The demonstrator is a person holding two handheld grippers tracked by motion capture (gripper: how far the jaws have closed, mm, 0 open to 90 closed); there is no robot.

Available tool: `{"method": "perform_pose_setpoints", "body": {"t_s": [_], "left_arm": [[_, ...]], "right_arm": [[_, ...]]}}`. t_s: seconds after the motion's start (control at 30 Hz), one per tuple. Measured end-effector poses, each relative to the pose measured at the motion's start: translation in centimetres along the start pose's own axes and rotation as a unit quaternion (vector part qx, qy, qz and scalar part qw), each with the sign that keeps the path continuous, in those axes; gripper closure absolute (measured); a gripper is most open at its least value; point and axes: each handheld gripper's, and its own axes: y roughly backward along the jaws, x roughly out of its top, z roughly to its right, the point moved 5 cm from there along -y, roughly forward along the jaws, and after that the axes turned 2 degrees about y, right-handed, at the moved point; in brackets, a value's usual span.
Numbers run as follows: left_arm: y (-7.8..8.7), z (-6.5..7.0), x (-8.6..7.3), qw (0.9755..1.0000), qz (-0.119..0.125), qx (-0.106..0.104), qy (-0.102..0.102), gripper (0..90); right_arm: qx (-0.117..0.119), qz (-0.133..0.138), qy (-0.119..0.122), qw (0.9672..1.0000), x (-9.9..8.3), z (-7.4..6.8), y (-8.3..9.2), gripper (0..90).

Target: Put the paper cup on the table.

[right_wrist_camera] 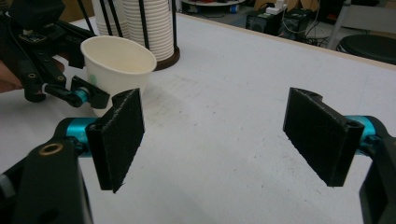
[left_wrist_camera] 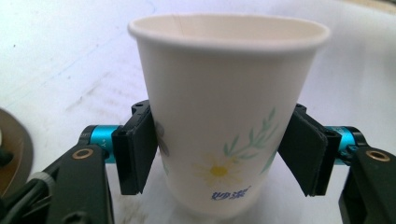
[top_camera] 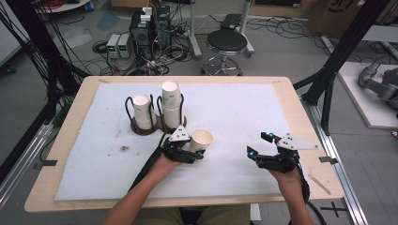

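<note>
Left gripper [top_camera: 196,154] pinches upright paper cup [top_camera: 201,139] low on its wall, just right-front of the cup holder [top_camera: 157,125], axis vertical; right gripper [top_camera: 263,146] spread empty, well apart to the right.

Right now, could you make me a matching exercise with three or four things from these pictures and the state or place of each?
Things:
1. left gripper
2. right gripper
3. cup
4. stool

States:
a. on the floor beyond the table
b. open, nothing between its jaws
c. white with a daisy print
d. shut on a cup

Pairs: 1-d, 2-b, 3-c, 4-a
</note>
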Motion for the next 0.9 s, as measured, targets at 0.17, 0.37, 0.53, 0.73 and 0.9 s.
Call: {"method": "perform_pose_setpoints", "body": {"t_s": [0.17,0.37,0.53,0.73,0.9], "left_arm": [[0.8,0.0,-0.7,0.9998,-0.020,-0.001,-0.007,32.3],[0.9,-0.1,-1.0,0.9999,-0.010,-0.007,0.002,27.9],[2.2,-0.3,-1.1,0.9998,0.008,-0.008,0.016,20.0],[5.8,-0.5,-0.9,0.9986,0.052,-0.002,0.011,19.9],[9.3,-1.3,-0.8,0.9950,0.098,0.009,0.016,19.7]], "right_arm": [[0.000,-0.001,0.001,1.0000,0.0,0.0,0.0,21.2],[0.002,-0.001,0.002,1.0000,0.0,-0.1,-0.1,21.2],[0.002,-0.004,-0.001,1.0000,-0.1,0.0,-0.1,21.2],[0.002,-0.003,-0.001,1.0000,-0.1,0.1,0.0,21.2],[0.000,-0.003,-0.004,1.0000,-0.2,0.2,0.1,21.2]]}}
